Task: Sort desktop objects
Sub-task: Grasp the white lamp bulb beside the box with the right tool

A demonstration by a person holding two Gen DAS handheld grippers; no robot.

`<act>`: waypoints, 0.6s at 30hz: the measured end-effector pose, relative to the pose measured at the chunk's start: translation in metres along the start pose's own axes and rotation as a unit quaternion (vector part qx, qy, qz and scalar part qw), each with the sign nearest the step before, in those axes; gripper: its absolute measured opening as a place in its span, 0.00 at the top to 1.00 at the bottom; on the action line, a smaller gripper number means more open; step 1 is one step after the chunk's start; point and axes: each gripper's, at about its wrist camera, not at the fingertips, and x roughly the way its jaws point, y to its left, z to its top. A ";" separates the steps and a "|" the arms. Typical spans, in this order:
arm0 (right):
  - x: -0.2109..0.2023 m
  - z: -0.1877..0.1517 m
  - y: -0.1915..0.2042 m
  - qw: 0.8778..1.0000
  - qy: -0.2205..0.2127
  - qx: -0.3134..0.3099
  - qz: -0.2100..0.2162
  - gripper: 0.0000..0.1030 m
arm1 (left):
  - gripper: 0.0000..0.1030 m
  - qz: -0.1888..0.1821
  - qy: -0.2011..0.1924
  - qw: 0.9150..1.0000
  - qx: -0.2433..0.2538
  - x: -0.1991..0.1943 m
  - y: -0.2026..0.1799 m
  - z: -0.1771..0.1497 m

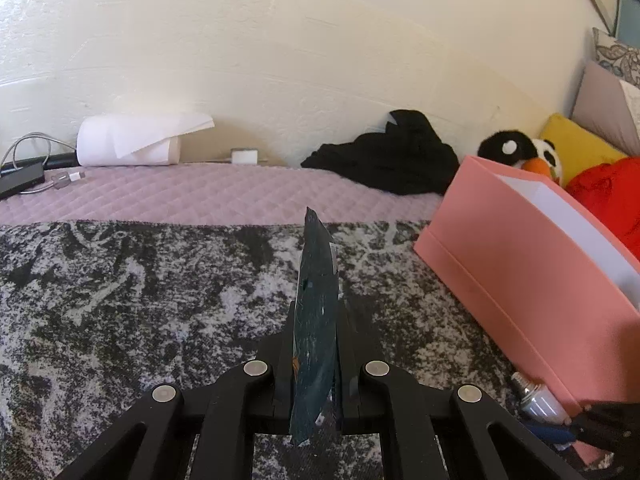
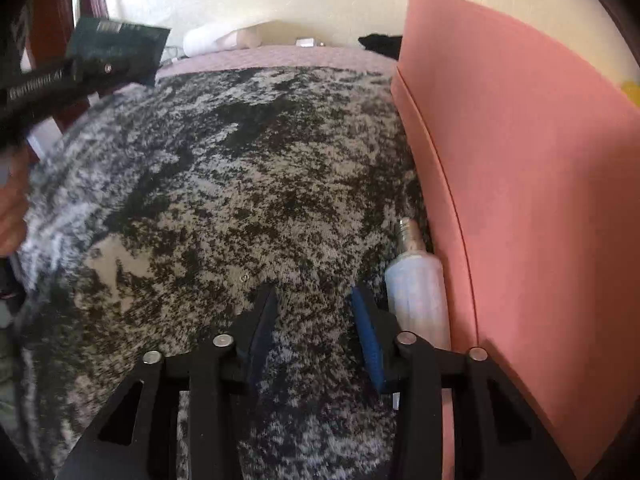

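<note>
My left gripper (image 1: 318, 312) is shut on a flat dark teal packet (image 1: 316, 320), held edge-up above the mottled grey rug (image 1: 140, 300). The packet (image 2: 120, 44) and left gripper (image 2: 100, 68) also show at the upper left of the right wrist view. A pink open box (image 1: 540, 280) stands to the right; its tall wall (image 2: 520, 160) fills the right wrist view's right side. A white light bulb (image 2: 416, 292) lies on the rug against the box, also in the left wrist view (image 1: 544, 402). My right gripper (image 2: 314, 300) is open and empty, just left of the bulb.
A pink quilted cover (image 1: 200, 196) lies behind the rug. Against the wall are a paper roll (image 1: 132, 144), a white charger (image 1: 244, 157), cables with a black device (image 1: 20, 182) and a black garment (image 1: 392, 160). A panda plush (image 1: 516, 152) and cushions sit behind the box.
</note>
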 end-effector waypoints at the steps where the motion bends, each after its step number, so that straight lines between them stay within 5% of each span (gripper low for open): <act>1: -0.004 -0.001 0.001 1.000 -0.002 0.002 0.007 1.00 | 0.94 0.000 -0.001 1.000 0.000 0.000 0.000 0.000; 7: -0.038 0.004 0.015 0.999 -0.050 -0.013 0.010 1.00 | 0.94 0.002 -0.001 1.000 0.003 0.000 -0.003 0.000; 11: -0.056 0.009 0.032 0.993 -0.078 -0.057 -0.072 1.00 | 0.94 0.004 0.004 1.000 0.009 0.003 -0.006 -0.001; 12: -0.049 0.009 0.031 0.990 -0.070 -0.062 -0.106 0.94 | 0.94 0.004 0.006 1.000 0.009 0.003 -0.007 -0.001; 13: -0.039 0.008 0.029 0.987 -0.057 -0.062 -0.139 0.71 | 0.94 0.004 0.007 1.000 0.011 0.004 -0.007 -0.001; 14: -0.030 0.007 0.028 0.984 -0.048 -0.063 -0.161 0.63 | 0.94 0.005 0.008 1.000 0.011 0.004 -0.007 -0.001; 18: -0.005 0.002 0.028 0.978 -0.035 -0.067 -0.193 0.64 | 0.94 -0.005 0.004 1.000 0.002 0.000 -0.002 0.001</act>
